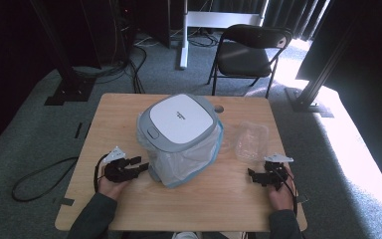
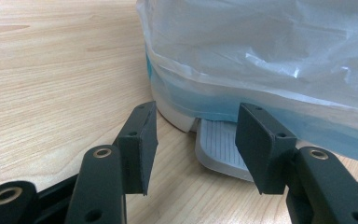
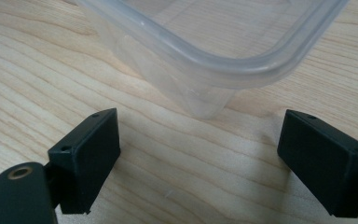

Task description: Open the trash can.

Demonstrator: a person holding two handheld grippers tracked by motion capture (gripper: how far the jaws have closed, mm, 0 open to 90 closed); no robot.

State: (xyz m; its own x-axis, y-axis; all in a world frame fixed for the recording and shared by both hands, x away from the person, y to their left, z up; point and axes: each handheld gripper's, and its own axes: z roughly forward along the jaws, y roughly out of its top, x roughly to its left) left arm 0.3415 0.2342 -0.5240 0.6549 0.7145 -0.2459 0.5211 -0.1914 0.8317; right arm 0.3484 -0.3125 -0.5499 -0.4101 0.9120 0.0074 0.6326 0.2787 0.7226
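Black jaws gape on both: left gripper (image 1: 140,164) near the bin (image 1: 179,134), right gripper (image 1: 253,175) near the clear container (image 1: 251,140)

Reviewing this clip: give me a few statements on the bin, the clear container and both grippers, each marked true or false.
1. The pedal bin has a plastic liner bag hanging over its sides. True.
2. The left gripper is shut on the bin's foot pedal. False: its jaws stand open, with the pedal ahead between them.
3. The clear plastic container stands on the table, right of the bin. True.
4. The right gripper holds the container. False: open, with the container's corner ahead of it, untouched.
5. The bin's lid is up. False: it is closed.
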